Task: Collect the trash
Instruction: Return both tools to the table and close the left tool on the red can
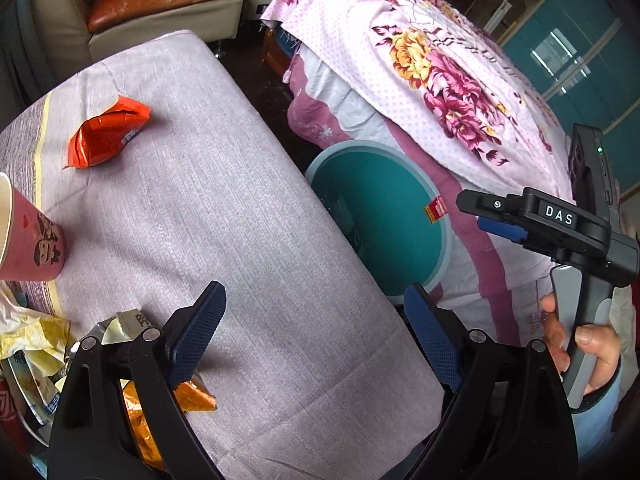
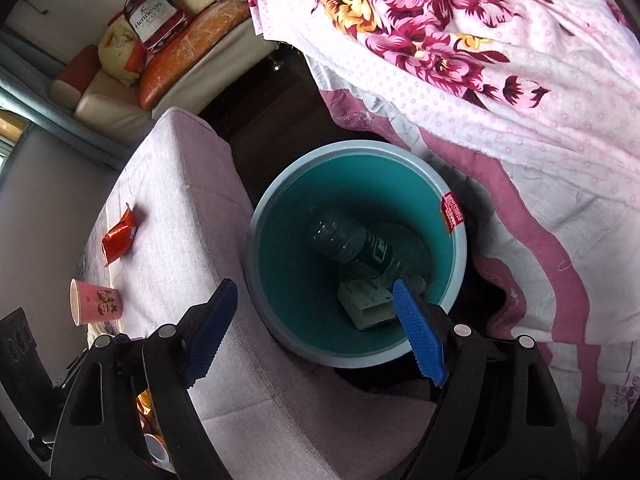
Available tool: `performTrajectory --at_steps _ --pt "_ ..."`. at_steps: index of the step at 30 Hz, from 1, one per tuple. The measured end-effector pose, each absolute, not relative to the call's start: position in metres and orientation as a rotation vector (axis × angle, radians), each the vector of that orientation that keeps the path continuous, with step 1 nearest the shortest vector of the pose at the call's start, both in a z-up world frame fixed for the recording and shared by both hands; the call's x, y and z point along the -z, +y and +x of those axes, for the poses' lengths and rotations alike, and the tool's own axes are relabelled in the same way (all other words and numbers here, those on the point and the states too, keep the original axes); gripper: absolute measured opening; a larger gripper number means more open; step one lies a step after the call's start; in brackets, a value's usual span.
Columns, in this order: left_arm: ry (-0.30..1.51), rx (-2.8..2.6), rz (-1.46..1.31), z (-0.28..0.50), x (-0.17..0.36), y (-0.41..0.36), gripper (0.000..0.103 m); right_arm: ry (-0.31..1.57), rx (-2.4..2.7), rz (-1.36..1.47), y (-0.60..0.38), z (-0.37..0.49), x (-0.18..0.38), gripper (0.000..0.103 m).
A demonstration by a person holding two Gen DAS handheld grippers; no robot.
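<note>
My left gripper (image 1: 316, 344) was the one placed for the next pickup. Its jaws stood wide apart with nothing between them, pointed steeply down over the near part of the cloth-covered table (image 1: 248, 208). Closest to it, tucked under its left finger at the table's near left corner, lay a crumpled gold wrapper (image 1: 196, 398), touching or almost touching the pad. Just left of that sat a heap of tissue and packets (image 1: 32, 344) along the left edge. Further along that edge a pink paper cup (image 1: 30, 236) lay on its side, mouth toward the edge. Well beyond it, toward the far left corner, an orange snack packet (image 1: 106, 134) rested alone, its long axis running slantwise, from the left edge toward the far end.

My right gripper (image 2: 316, 332) was also spread open and empty, tilted steeply down above the near rim of the teal bin (image 2: 280, 280), which stood on the floor just off the table's right edge, against the floral bedding (image 2: 500, 60). In the bin I saw a plastic bottle (image 2: 352, 244) lying on a slant and a pale carton (image 2: 366, 304) near the bottom.

I judged the remaining trash all lay left of the bin, nearer my left hand than my right hand (image 1: 576, 344), so the left gripper should reach next, the gold wrapper first.
</note>
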State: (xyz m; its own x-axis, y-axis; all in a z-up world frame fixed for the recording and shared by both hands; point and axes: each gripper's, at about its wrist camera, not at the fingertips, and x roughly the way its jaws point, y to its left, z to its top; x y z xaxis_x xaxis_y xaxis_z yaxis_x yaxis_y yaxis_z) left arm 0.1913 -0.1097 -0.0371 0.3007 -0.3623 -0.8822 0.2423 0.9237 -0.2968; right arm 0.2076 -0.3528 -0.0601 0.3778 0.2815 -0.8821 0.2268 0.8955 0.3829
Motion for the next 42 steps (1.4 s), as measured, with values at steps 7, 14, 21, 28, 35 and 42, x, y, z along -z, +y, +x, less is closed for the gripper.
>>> performTrajectory --at_steps 7,14,21,28,35,42 --pt "1.165 0.384 -0.142 0.173 0.025 -0.081 0.091 1.186 -0.055 0.408 -0.324 0.194 0.04 0.08" --pt "1.12 0.345 -0.165 0.147 0.01 -0.041 0.091 1.181 -0.116 0.274 -0.278 0.179 0.025 0.081" --pt "1.083 0.264 -0.179 0.121 0.0 0.017 0.091 1.196 -0.213 0.145 -0.217 0.165 0.018 0.081" --pt "1.05 0.139 -0.172 0.097 -0.01 0.086 0.091 1.235 -0.306 0.076 -0.16 0.16 0.018 0.081" --pt "1.057 0.034 -0.143 0.081 -0.006 0.143 0.091 1.255 -0.362 0.016 -0.112 0.158 0.018 0.081" --pt "1.095 0.002 -0.117 0.075 0.013 0.165 0.091 1.271 -0.381 -0.039 -0.086 0.158 0.019 0.081"
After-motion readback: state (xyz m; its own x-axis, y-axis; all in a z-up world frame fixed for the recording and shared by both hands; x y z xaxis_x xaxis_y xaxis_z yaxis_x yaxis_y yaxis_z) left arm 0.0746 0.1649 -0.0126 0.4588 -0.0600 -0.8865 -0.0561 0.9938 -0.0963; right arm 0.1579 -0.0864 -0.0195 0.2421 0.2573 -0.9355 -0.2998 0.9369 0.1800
